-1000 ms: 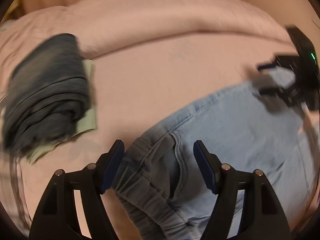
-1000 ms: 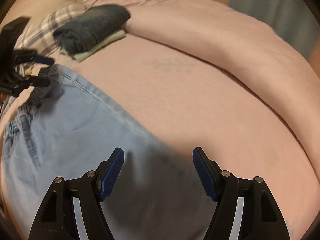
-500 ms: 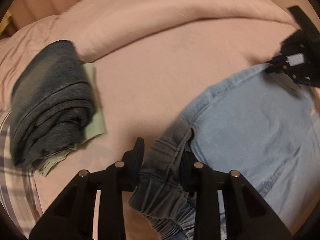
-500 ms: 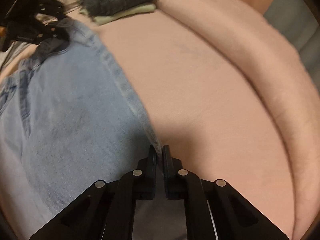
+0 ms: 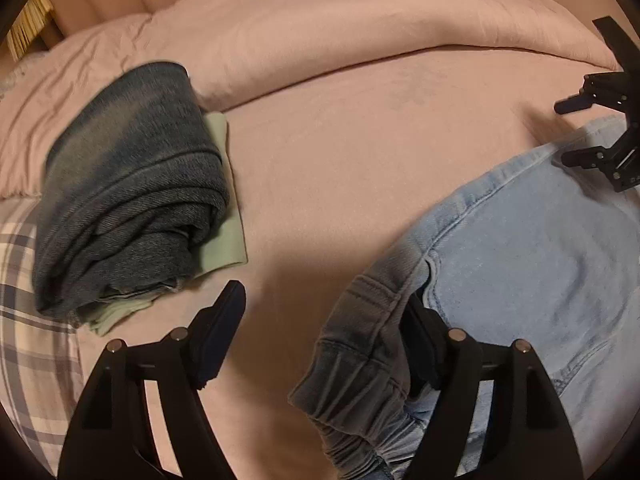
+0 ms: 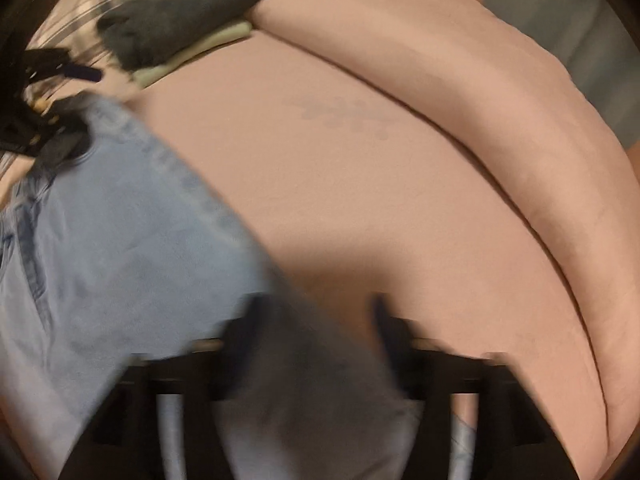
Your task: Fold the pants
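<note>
Light blue jeans (image 5: pixel 540 264) lie spread on the pink bed sheet (image 5: pixel 340 160). Their gathered waistband corner (image 5: pixel 360 340) sits between the fingers of my left gripper (image 5: pixel 320 328), close against the right finger and well apart from the left one. Those jaws are opening. In the blurred right wrist view, the jeans (image 6: pixel 120 240) reach under my right gripper (image 6: pixel 316 320), with a shadowed fold of denim between its fingers. Its jaws are opening too, and the pads stand apart. Each view shows the other gripper, the right one (image 5: pixel 592 132) and the left one (image 6: pixel 60 92), at the jeans' far edge.
A folded stack of dark jeans (image 5: pixel 128 200) on a pale green garment (image 5: pixel 224 232) lies at the left, over a plaid cloth (image 5: pixel 28 340). A rolled pink duvet (image 5: pixel 360 28) runs along the far side of the bed. The stack (image 6: pixel 180 12) shows at the top of the right wrist view.
Both grippers closed on the jeans half a second ago and now stand wide again. The waistband corner has dropped free of the left pads. The right wrist view has gone blurry.
</note>
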Demonstrator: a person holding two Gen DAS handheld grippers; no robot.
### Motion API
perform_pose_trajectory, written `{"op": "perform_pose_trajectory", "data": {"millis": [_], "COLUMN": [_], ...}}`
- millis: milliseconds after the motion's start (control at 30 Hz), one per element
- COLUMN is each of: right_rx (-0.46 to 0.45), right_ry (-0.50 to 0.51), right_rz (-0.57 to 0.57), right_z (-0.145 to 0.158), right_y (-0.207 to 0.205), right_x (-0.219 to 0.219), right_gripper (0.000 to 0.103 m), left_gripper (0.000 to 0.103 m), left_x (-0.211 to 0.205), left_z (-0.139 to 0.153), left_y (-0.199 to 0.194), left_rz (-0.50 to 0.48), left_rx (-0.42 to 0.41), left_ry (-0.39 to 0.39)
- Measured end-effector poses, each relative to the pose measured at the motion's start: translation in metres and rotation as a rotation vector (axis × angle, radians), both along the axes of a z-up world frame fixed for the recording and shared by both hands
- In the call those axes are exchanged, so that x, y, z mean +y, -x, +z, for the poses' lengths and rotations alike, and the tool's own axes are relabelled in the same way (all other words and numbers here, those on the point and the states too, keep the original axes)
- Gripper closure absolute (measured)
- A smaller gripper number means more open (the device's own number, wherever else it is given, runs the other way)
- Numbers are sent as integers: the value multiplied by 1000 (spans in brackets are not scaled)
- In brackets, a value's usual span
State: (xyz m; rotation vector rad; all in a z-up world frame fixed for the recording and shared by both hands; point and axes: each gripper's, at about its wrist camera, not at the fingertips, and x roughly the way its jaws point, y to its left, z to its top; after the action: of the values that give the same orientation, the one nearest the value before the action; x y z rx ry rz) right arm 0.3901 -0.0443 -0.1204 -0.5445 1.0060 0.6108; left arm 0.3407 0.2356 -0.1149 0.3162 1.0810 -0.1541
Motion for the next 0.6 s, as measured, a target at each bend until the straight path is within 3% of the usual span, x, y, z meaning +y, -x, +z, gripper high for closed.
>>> {"op": "perform_pose_trajectory", "data": {"millis": [67,100,133,167,200,233,300,400,500,600], "right_rx": [18,47,71,68,68,69,3,-95,-220,-375], "right_ry": [19,28,39,30,4,-14,61,107,47,23], "right_rz": [-28,-41,-53,-49,-28,1,37,44,-6,3], "right_z": [-8,-15,-25,-27,-25,-23,-22,-7,35,77], "right_y": [-9,-13,-13,-11,-5,3,21,49,82,137], "right_x": [-1,2,4,5,6,9,16,21,10,3], "right_gripper": [31,31,37,44,68,85,93,97,97,97], "left_gripper": [29,35,41,59,68,68,71,71,71,71], "left_x": [-2,-3,-5,-8,-12,-17,-26,-29,-29,-38], "left_z": [-8,-11,-14,-15,-13,-10,1,25,50,68], "left_y": [-5,-6,-6,-5,0,4,18,40,72,119], "left_rz": [17,25,28,18,0,-13,-54,-80,-120,-185], "left_rx": [21,29,38,50,52,34,-16,-95,-217,-380], "left_ry": [-10,-14,-13,5,18,-3,-58,-87,-122,-206]}}
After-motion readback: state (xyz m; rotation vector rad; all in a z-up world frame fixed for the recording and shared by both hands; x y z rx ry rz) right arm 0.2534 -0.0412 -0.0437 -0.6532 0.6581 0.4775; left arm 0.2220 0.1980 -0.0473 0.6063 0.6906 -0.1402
